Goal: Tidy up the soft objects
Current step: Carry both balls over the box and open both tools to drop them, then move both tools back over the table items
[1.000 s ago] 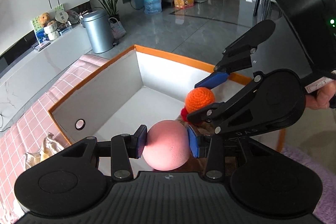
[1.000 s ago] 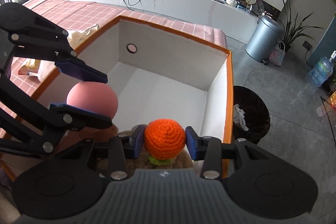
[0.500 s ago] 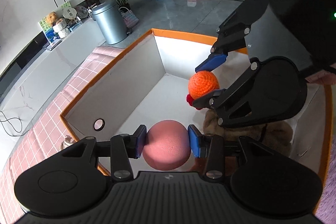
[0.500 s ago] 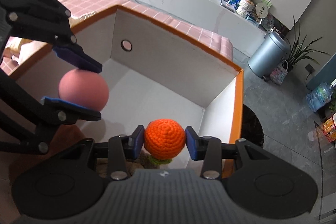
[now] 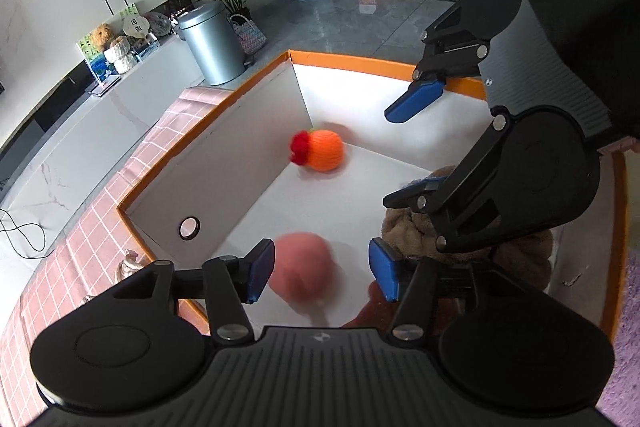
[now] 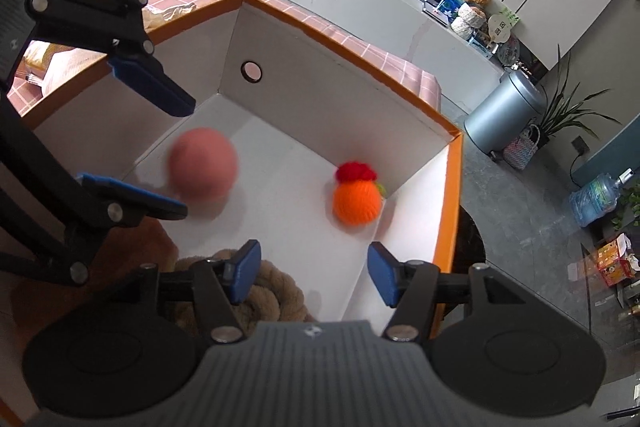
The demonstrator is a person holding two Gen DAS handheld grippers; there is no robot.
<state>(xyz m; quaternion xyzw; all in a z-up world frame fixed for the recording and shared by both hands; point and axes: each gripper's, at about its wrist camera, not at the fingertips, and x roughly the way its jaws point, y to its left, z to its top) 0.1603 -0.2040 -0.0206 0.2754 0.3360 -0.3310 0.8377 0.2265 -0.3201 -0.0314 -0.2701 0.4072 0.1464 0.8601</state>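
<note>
The left gripper (image 5: 322, 273) is opening, its pads clear of the blurred pink ball (image 5: 302, 273) that sits between them, low over the near part of the white box (image 5: 256, 151), while the right gripper (image 6: 314, 273) is also opening with nothing between its pads. The orange crocheted ball (image 6: 357, 201) lies by the far right corner, red tuft toward the far wall, otherwise round with no long axis. Both look light and squashy, best pinched gently across the middle; a brown plush (image 6: 264, 297) lies nearest.
</note>
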